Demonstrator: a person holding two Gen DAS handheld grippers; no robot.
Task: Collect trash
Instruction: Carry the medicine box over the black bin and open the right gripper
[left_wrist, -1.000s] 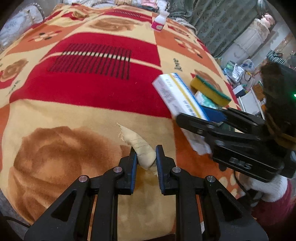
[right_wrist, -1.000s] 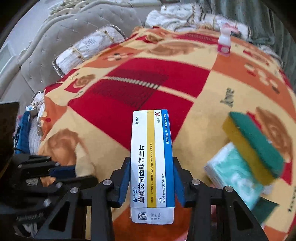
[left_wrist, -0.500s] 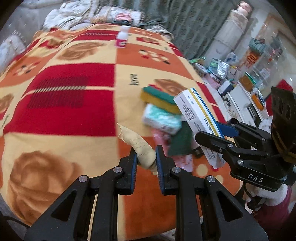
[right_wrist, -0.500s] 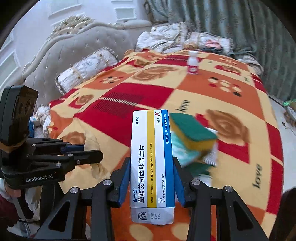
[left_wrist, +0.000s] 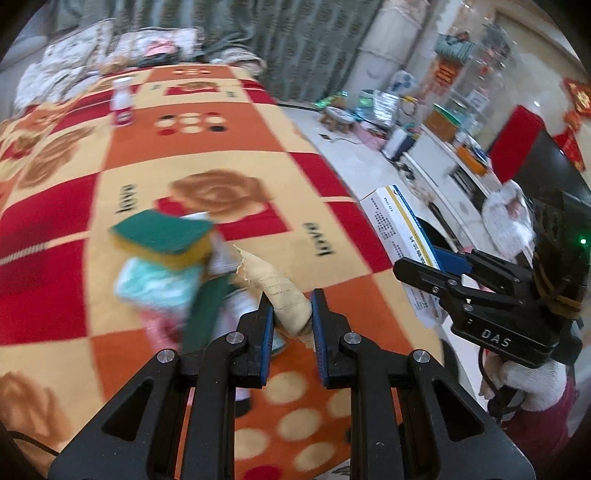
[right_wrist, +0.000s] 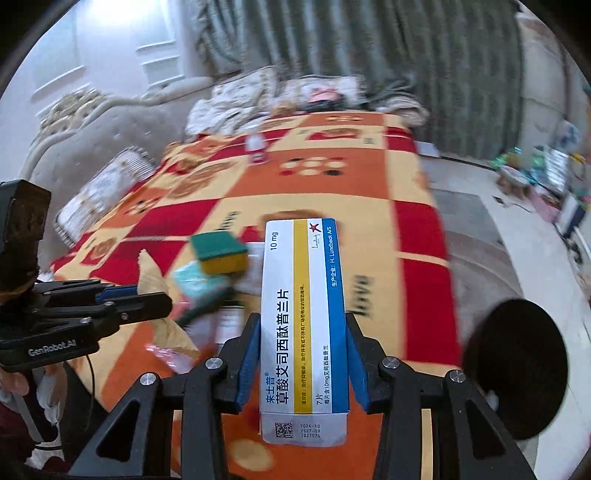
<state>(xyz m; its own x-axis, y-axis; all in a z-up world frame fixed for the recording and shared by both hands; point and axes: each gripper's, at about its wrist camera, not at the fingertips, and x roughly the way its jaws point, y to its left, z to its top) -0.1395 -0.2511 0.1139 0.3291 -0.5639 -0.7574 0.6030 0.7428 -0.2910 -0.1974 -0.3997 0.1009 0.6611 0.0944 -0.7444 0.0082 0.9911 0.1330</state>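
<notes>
Left wrist view, left gripper: pinching a beige paper scrap, held clear above the blanket, judged ready for carrying off as trash.
Left wrist view, right gripper: clamped on the medicine box, beyond the bed edge.
Right wrist view, medicine box: gripped by its long sides, label facing the camera.
Right wrist view, remaining pile: sponge atop a tissue pack on the blanket; small bottle farther back.
Change since earlier frames: both views have swung toward the floor side of the bed; grips unchanged.
</notes>
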